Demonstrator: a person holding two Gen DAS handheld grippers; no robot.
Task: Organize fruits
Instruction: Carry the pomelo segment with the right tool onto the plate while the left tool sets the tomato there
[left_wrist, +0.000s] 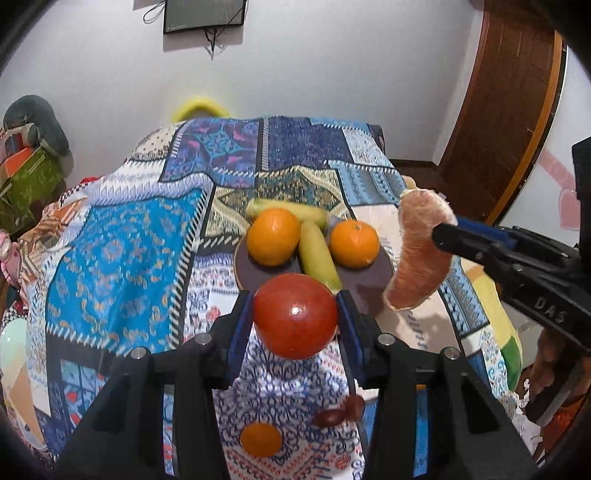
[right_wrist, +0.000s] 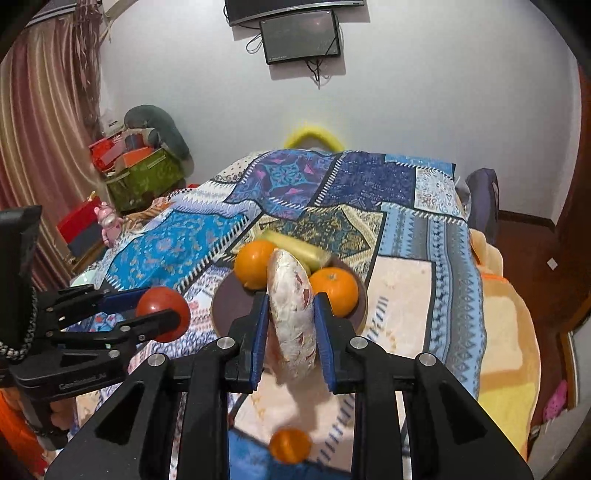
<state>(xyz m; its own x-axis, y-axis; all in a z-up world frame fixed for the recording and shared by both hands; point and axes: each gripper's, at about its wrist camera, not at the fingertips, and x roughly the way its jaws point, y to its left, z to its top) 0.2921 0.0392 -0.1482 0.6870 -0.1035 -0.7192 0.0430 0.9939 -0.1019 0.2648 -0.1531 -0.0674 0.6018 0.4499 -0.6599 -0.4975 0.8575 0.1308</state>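
- A red apple (left_wrist: 294, 316) is held between the jaws of the left gripper (left_wrist: 294, 321), clamped on both sides by the blue pads (left_wrist: 238, 332); it is raised above the patterned bedspread (left_wrist: 122, 254).
- A peeled pomelo segment (right_wrist: 293, 314) is gripped between the jaws of the right gripper (right_wrist: 291, 325), standing roughly upright and lifted clear of the cloth.
- A dark round plate (left_wrist: 255, 275) is seen on the bedspread just beyond both grippers.
- Two oranges (left_wrist: 273, 236) (left_wrist: 354, 243) are noted on the plate, with a yellow-green banana (left_wrist: 318, 256) lying between them and a second banana (left_wrist: 291, 210) across the far rim.
- A small orange (left_wrist: 260, 439) is observed on the cloth below the left gripper, well apart from the plate.
- Two dark red grapes (left_wrist: 338, 411) are recorded beside it, touching each other.
- In the right wrist view, the apple is seen to the left of the plate, near its edge.
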